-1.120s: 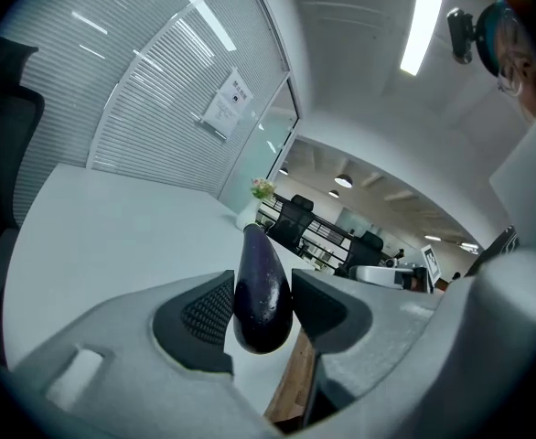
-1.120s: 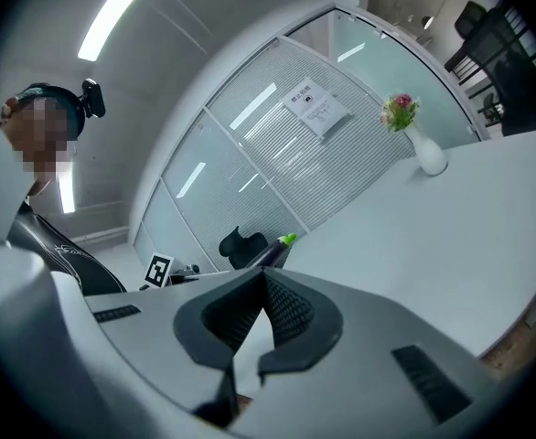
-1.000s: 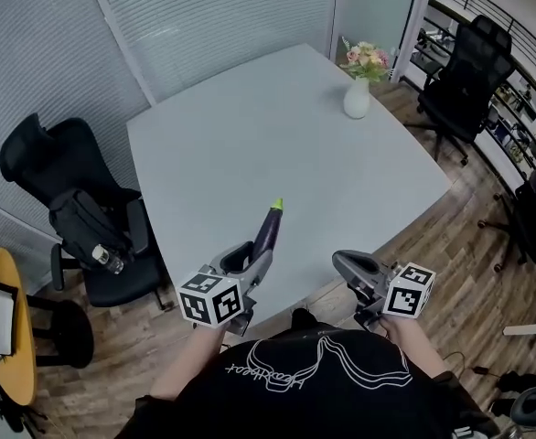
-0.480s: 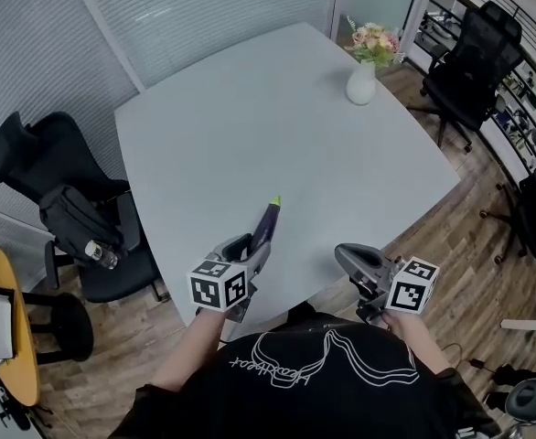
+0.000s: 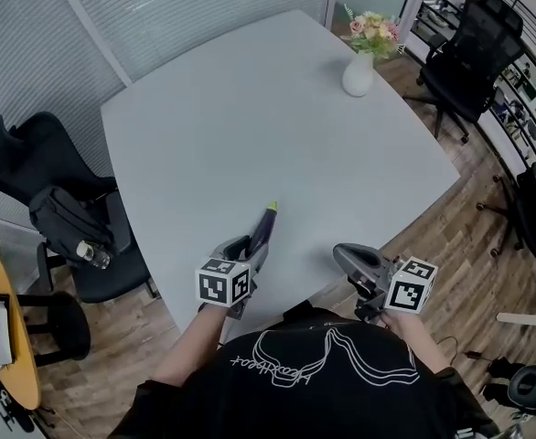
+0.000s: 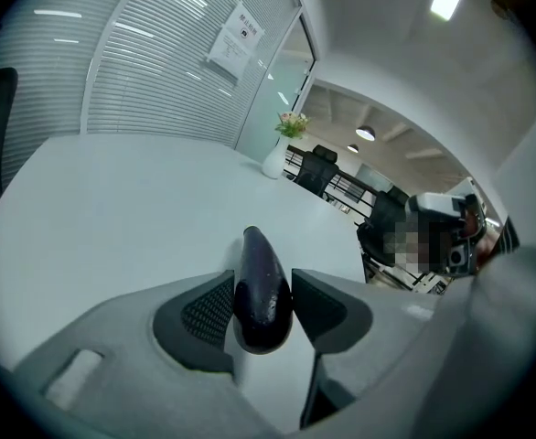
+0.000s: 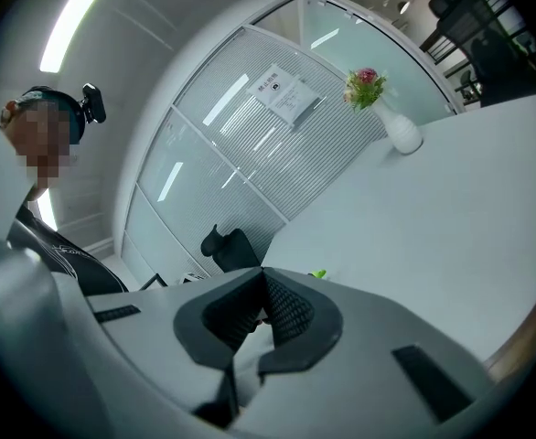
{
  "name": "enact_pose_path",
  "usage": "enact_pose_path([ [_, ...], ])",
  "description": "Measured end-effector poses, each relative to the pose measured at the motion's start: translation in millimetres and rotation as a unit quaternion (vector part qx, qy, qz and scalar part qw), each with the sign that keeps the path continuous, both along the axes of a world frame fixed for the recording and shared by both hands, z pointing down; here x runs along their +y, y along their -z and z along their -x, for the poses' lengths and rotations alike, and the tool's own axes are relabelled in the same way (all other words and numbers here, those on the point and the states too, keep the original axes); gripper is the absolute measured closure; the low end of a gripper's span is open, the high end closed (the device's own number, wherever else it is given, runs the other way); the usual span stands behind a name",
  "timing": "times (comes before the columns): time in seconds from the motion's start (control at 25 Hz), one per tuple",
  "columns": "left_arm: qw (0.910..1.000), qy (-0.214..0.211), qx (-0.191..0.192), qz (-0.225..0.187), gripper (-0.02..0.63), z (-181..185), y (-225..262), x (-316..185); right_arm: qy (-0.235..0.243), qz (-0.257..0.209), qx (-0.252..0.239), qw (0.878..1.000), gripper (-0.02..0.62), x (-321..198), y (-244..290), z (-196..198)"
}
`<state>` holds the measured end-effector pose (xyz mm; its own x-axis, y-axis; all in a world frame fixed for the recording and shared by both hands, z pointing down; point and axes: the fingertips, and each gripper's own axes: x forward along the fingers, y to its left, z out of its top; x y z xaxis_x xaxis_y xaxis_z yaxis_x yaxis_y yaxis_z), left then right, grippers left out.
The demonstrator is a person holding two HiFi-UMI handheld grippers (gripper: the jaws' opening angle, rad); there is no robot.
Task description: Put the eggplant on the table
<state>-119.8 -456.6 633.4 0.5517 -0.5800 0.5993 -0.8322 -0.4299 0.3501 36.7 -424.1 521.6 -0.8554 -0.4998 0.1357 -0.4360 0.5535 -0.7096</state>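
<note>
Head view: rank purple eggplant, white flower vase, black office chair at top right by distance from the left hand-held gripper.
1. Purple eggplant: clamped in the left hand-held gripper.
2. White flower vase: far end of the pale grey table.
3. Black office chair: beyond the vase, top right.

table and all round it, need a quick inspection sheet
surface: white table, bare apart from the things listed below
job's things: eggplant over the near edge, green tip pointing away; contact with the table cannot be told
clutter: vase of flowers at the far corner
grippers: left claw shut on the eggplant; right claw shut and empty, off the near edge
cables: nothing seen on the table
surroundings: black chair with a bag at the left, second chair at the far right, wood floor
</note>
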Motion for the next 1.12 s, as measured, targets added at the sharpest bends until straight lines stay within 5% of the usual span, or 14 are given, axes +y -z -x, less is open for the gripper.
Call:
enact_pose_path([
  [1.12, 0.9991, 0.000, -0.017, 0.039, 0.378, -1.8, -39.6, 13.5, -0.016, 0.016, 0.005, 1.000, 0.589, 18.5, -13.1, -11.2],
])
